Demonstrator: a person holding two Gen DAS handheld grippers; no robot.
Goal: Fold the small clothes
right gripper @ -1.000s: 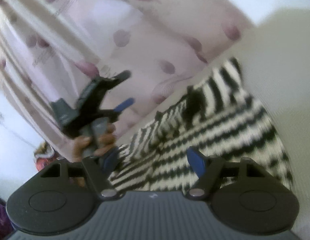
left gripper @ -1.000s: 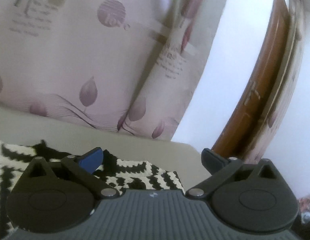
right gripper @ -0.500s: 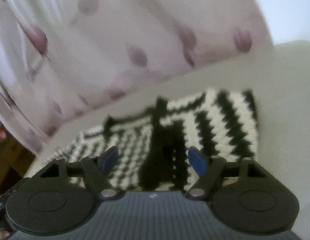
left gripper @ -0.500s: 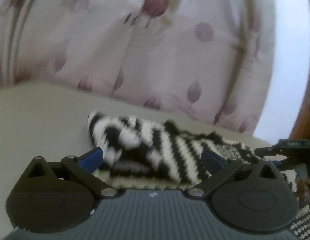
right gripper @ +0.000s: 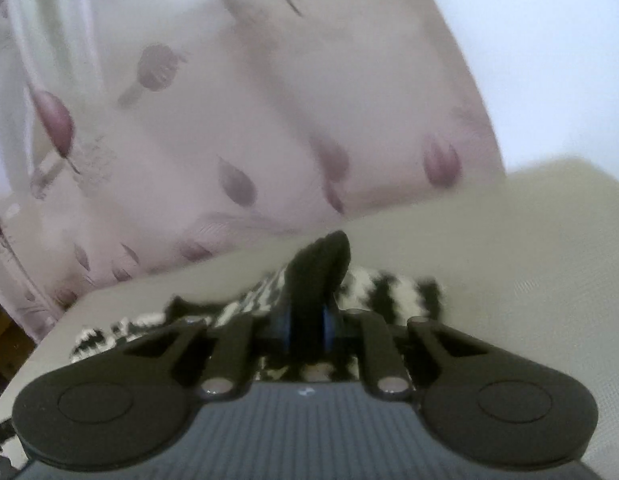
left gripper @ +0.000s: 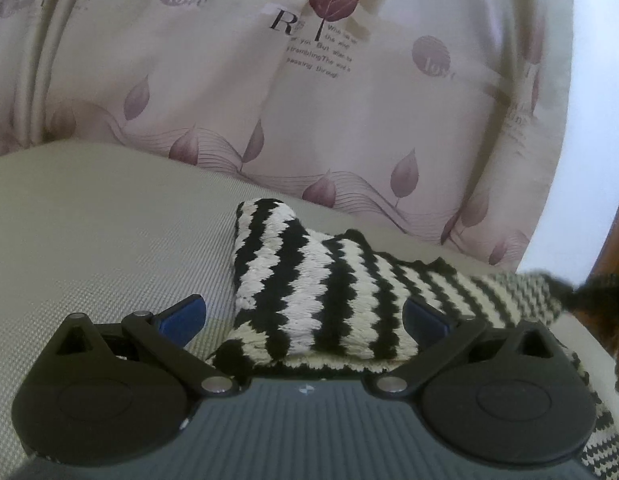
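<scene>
A black-and-white zigzag knit garment [left gripper: 325, 292] lies on a beige cushion [left gripper: 89, 232], one part folded over on top. My left gripper [left gripper: 303, 318] is open, its blue-padded fingers either side of the folded part, close above it. In the right wrist view the same garment [right gripper: 389, 292] lies blurred on the cushion. My right gripper [right gripper: 305, 320] is shut on a black edge of the garment [right gripper: 317, 272], which sticks up between the pads.
A pale curtain with purple leaves and print [left gripper: 309, 80] hangs right behind the cushion; it also shows in the right wrist view [right gripper: 229, 140]. A brown wooden frame [left gripper: 617, 248] stands at the far right. The cushion's left edge [right gripper: 41, 352] drops off.
My right gripper has closed on the garment's black edge; it was open half a second ago. My left gripper has moved in over the folded part and stays open.
</scene>
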